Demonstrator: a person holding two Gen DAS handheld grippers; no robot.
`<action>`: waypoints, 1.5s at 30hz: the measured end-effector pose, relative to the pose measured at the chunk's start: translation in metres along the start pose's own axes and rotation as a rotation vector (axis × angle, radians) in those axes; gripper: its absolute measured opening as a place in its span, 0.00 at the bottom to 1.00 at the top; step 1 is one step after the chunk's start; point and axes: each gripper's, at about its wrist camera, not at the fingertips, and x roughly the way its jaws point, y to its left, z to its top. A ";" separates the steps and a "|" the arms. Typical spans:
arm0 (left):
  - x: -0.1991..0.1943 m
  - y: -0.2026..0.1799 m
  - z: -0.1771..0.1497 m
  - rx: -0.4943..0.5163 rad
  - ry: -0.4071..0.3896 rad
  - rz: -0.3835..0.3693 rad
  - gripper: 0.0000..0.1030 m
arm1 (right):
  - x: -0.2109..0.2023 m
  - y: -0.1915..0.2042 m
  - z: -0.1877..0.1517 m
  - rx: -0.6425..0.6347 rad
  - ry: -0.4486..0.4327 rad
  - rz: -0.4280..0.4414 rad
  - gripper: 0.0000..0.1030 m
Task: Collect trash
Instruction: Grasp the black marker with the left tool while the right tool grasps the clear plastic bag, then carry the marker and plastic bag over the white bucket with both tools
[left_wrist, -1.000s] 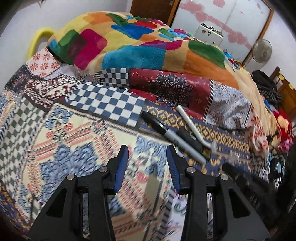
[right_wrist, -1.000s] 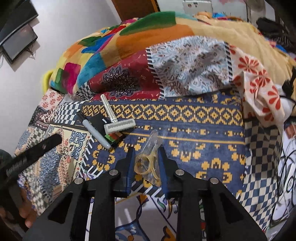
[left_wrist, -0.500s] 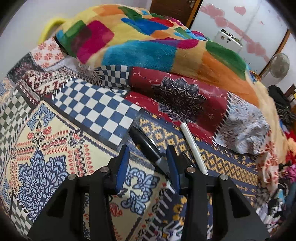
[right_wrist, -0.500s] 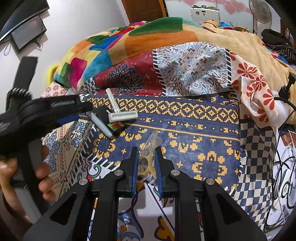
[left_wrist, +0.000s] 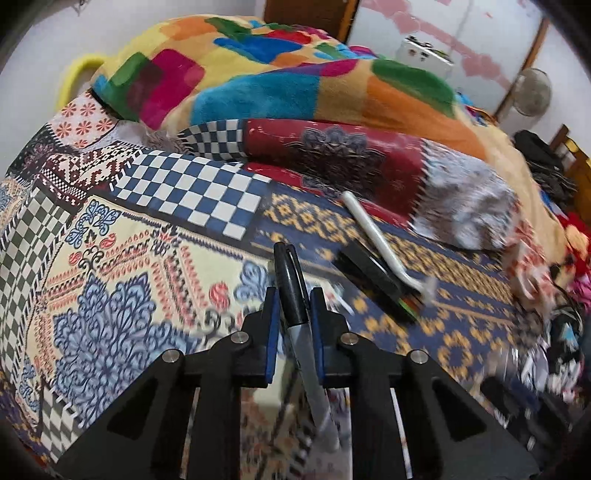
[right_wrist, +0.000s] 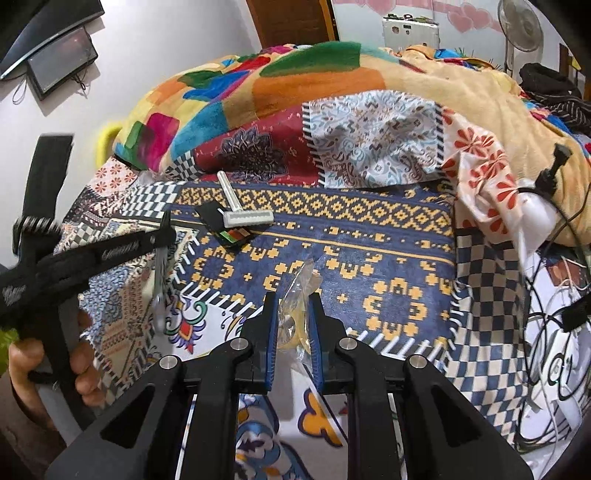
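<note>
A bed covered by a patchwork sheet (left_wrist: 192, 192) of checks, florals and blue-and-yellow geometric panels filled both views, with a thick fleece blanket (left_wrist: 258, 85) of bright colour blocks heaped at its far side. On the blue-and-yellow panel lay a flat black packet (right_wrist: 218, 225) with a white plastic disposable razor (right_wrist: 243, 218) resting across it. The left gripper (left_wrist: 293, 295), black-framed with blue pads, was closing on a black-capped, grey-barrelled marker pen (left_wrist: 295, 306); the pen stood between the jaws, its cap jutting beyond the tips, and seemed lifted off the sheet, though blur left that unsure. A hand (right_wrist: 44, 369) held that gripper at the left edge of the right view. The right gripper (right_wrist: 291, 306) was clenched on a crumpled clear plastic wrapper (right_wrist: 295, 295) with yellowish contents, held just above the sheet.
</note>
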 end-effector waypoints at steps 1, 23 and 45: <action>-0.009 -0.001 -0.003 0.014 -0.005 -0.004 0.14 | -0.006 0.001 0.001 -0.002 -0.006 0.001 0.13; -0.227 0.005 -0.046 0.107 -0.244 -0.034 0.10 | -0.152 0.060 0.007 -0.092 -0.189 0.057 0.11; -0.400 0.152 -0.156 -0.061 -0.384 0.142 0.10 | -0.241 0.215 -0.063 -0.306 -0.253 0.231 0.11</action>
